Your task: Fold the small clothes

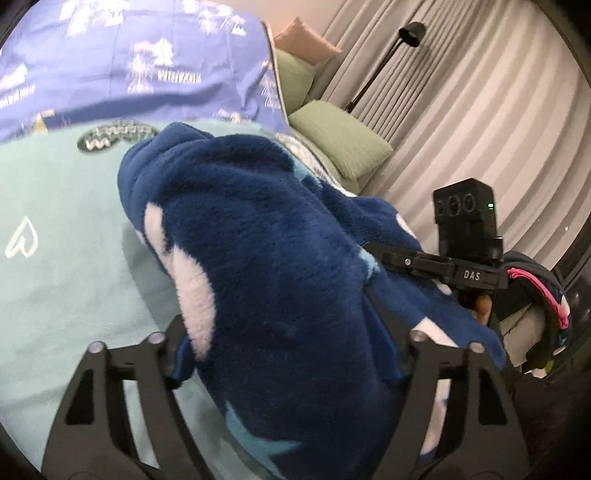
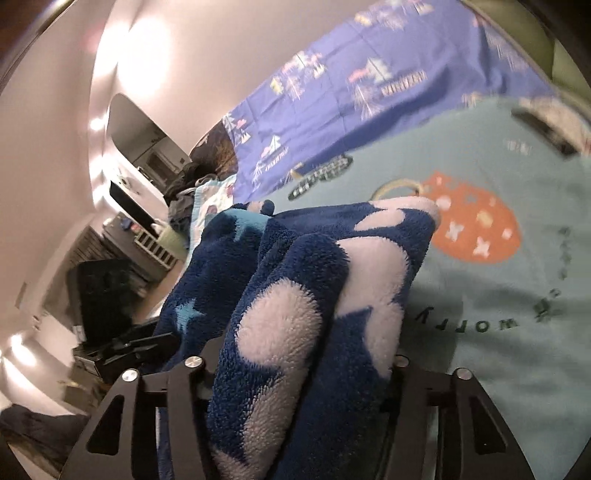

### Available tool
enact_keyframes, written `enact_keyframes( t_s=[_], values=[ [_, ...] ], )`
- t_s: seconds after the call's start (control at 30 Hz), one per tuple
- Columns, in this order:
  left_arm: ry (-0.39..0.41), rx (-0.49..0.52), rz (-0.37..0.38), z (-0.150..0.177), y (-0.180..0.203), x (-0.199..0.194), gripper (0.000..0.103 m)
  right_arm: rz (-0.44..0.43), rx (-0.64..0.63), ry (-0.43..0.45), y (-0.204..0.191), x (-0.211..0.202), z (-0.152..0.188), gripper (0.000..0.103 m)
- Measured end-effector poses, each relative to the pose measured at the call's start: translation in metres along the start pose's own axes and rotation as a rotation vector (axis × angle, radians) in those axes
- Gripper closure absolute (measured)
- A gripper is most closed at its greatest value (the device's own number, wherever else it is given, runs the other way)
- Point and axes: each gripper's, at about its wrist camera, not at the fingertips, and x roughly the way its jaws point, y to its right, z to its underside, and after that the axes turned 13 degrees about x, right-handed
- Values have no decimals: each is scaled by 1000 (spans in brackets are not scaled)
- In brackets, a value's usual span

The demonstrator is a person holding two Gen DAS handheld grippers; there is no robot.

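Both tongs, left tongs [image 1: 291, 347] and right tongs [image 2: 295, 373], are clamped on the navy fleece garment [image 1: 266, 236], bunched over the teal blanket [image 1: 55, 258] at 9 o'clock.

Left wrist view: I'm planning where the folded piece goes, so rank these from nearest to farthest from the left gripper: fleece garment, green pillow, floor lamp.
1. Fleece garment: bunched between the fingers of the left gripper, at centre.
2. Green pillow: beyond the fleece, upper right, at the bed's edge.
3. Floor lamp: farthest, top right, against the curtain.
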Motion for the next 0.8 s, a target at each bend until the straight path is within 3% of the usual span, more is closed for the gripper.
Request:
enact_keyframes(
  t_s=[0.23, 0.4, 0.53, 0.8],
  values=[
    [115, 98, -34, -17, 39, -49, 34, 15, -104, 172, -51, -67, 10, 54],
    [153, 233, -130, -55, 76, -65, 38, 32, -149, 287, -80, -105, -4, 56],
    [187, 317, -178, -93, 90, -76, 39, 45, -199, 353, -104, -123, -30, 56],
    [250, 412, -183, -172, 78, -67, 39, 29, -214, 458, -114, -142, -90, 56]
  ],
)
